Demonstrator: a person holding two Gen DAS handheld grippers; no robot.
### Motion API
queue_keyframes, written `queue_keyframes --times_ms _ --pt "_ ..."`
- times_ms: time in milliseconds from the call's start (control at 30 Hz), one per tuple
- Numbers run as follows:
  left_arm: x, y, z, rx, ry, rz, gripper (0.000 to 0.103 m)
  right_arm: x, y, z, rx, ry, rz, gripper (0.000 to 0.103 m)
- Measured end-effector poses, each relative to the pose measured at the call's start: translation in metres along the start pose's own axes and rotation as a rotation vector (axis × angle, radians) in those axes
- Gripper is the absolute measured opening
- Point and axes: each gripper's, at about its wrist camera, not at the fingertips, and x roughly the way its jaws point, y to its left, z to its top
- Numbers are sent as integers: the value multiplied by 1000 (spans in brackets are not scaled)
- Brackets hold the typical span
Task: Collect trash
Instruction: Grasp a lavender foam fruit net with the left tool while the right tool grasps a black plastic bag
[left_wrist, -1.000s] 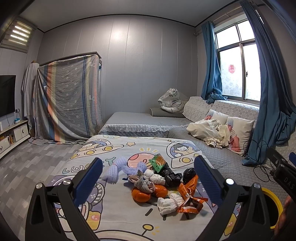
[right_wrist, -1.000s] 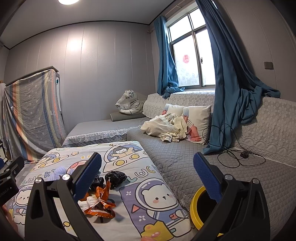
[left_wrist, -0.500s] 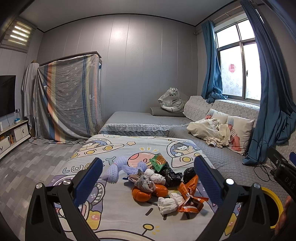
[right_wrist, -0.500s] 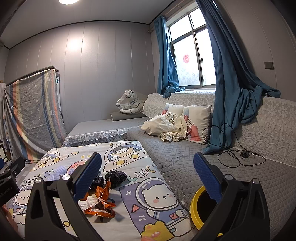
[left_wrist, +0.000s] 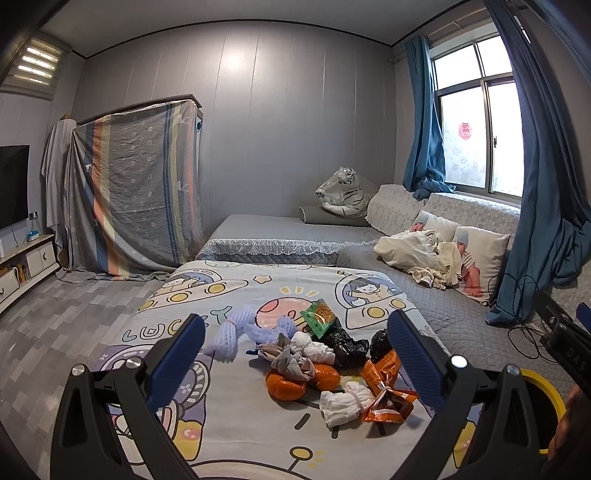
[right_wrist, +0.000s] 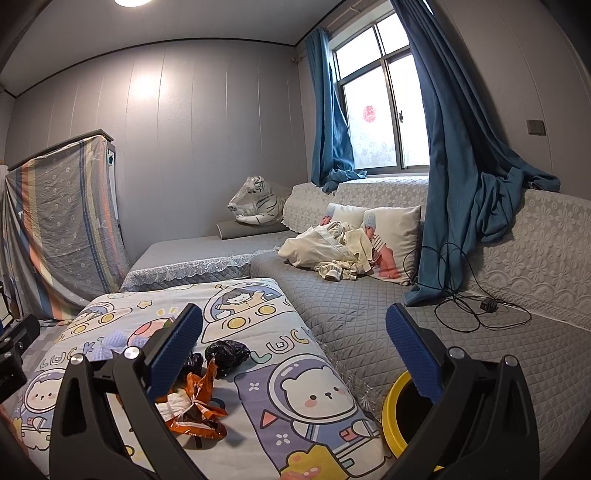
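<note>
Nothing has moved since a second ago: both the left gripper (left_wrist: 295, 354) and right gripper (right_wrist: 293, 350) hover over the cartoon-print bedsheet (left_wrist: 258, 284) with fingers wide apart and empty. Collection has not begun, I judge; the crumpled orange foil wrapper (left_wrist: 386, 395), white tissue wad (left_wrist: 345, 402) and black plastic bags (right_wrist: 226, 352) lie heaped on the bed, near the round yellow-rimmed bin (right_wrist: 391, 417).

light: window (left_wrist: 476, 136) daylight, ceiling lamp (right_wrist: 133, 2) — glare on wall | sharp | edges bowed, dark
</note>
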Motion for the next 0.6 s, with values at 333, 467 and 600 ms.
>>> queue_keyframes --times_ms 333,467,600 --pt "55 46 0 -58 54 -40 95 53 13 -7 -19 42 124 95" --pt "86 67 -8 -64 94 -16 95 88 15 -10 16 121 201 95" --pt "119 81 -14 -37 150 14 95 117 25 -14 -2 156 260 95"
